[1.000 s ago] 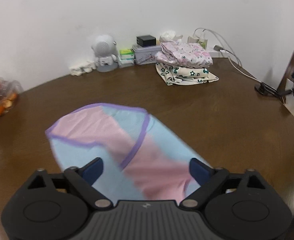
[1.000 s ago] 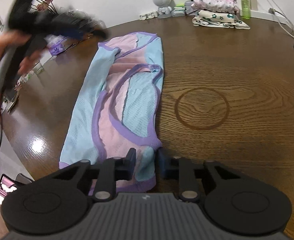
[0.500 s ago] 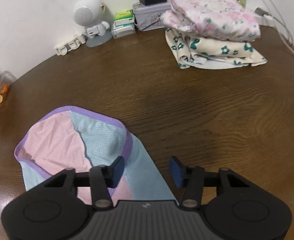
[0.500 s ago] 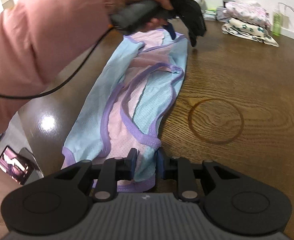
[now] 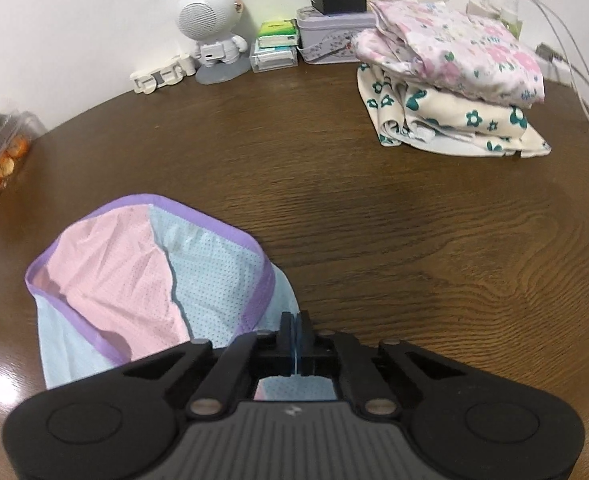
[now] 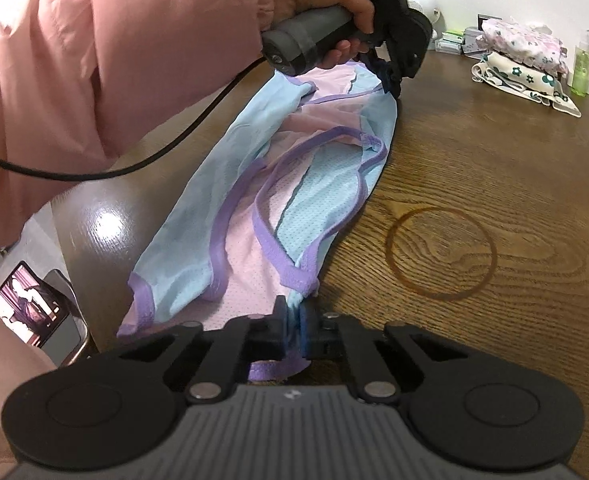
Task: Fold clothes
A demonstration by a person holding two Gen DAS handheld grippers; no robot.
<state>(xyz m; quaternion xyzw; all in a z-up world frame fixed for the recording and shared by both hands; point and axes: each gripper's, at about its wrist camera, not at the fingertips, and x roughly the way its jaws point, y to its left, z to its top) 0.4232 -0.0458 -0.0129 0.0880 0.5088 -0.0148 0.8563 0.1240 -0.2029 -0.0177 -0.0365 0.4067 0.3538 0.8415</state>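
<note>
1. Two folded floral garments (image 5: 450, 80) are already stacked at the worktop's (image 5: 414, 240) far edge.
2. The mesh vest (image 6: 294, 184), folded lengthwise, is pinched at opposite ends by the closed left gripper (image 5: 295, 326) and right gripper (image 6: 293, 322).
3. The crosswise fold is judged left.

Wooden table (image 5: 374, 208) being used as the folding surface

A pastel garment (image 5: 142, 280) is being supported flat on it; folded floral clothes (image 5: 450, 80), a white figurine (image 5: 210, 36) and tins (image 5: 326, 36) are being kept along its far edge.
</note>
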